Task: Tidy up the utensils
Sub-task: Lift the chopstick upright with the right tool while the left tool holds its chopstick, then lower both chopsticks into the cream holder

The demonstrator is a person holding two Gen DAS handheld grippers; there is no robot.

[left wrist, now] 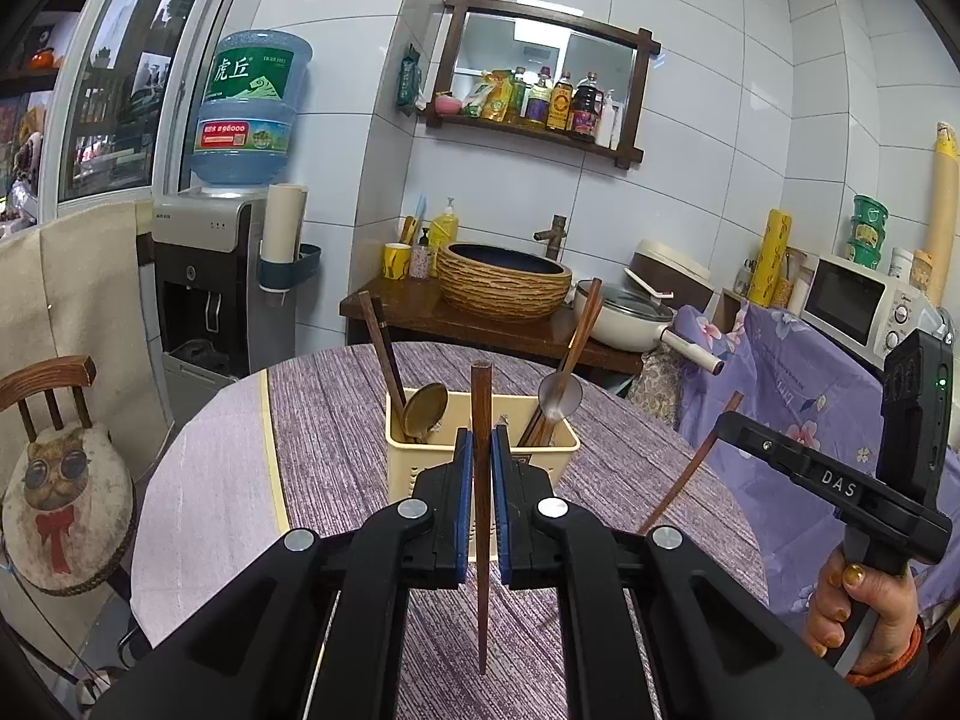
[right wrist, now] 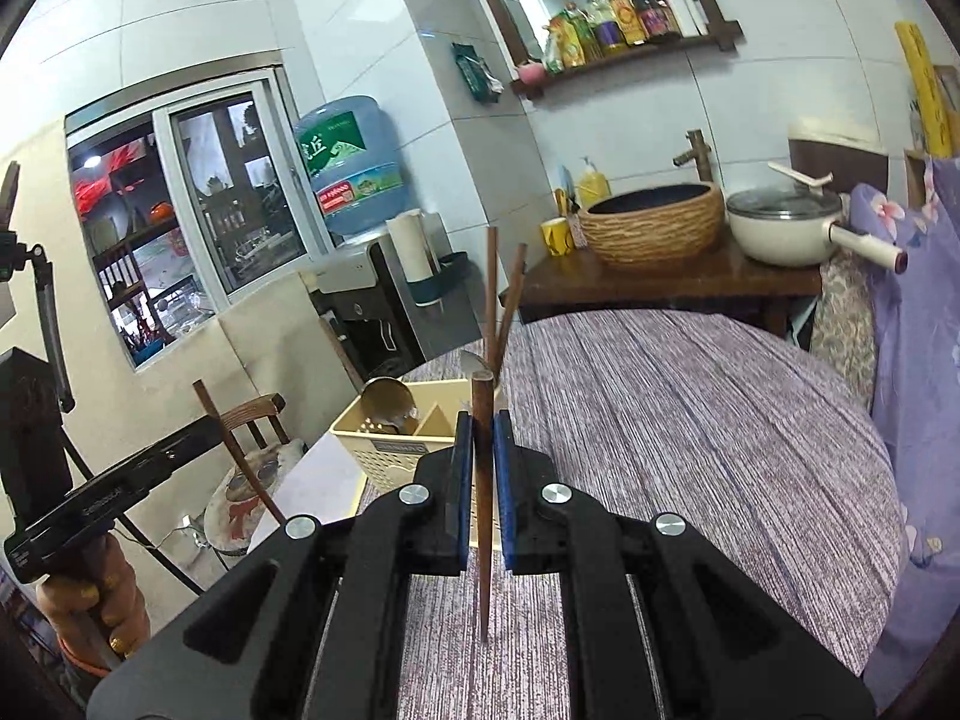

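Note:
A cream utensil holder (left wrist: 480,456) stands on the round purple table (left wrist: 336,420). It holds dark chopsticks (left wrist: 381,348), a brass spoon (left wrist: 425,411), a steel spoon (left wrist: 559,395) and more chopsticks (left wrist: 579,339). My left gripper (left wrist: 481,450) is shut on a brown chopstick (left wrist: 480,540), held upright just in front of the holder. My right gripper (right wrist: 482,438) is shut on another brown chopstick (right wrist: 483,510), upright, to the right of the holder (right wrist: 390,444). The right gripper's chopstick also shows in the left wrist view (left wrist: 690,468).
A wooden chair with a cat cushion (left wrist: 63,480) stands left of the table. Behind are a water dispenser (left wrist: 222,282), a counter with a basin (left wrist: 504,279) and a pan (left wrist: 630,315). A flowered purple cloth (left wrist: 780,396) lies at the right.

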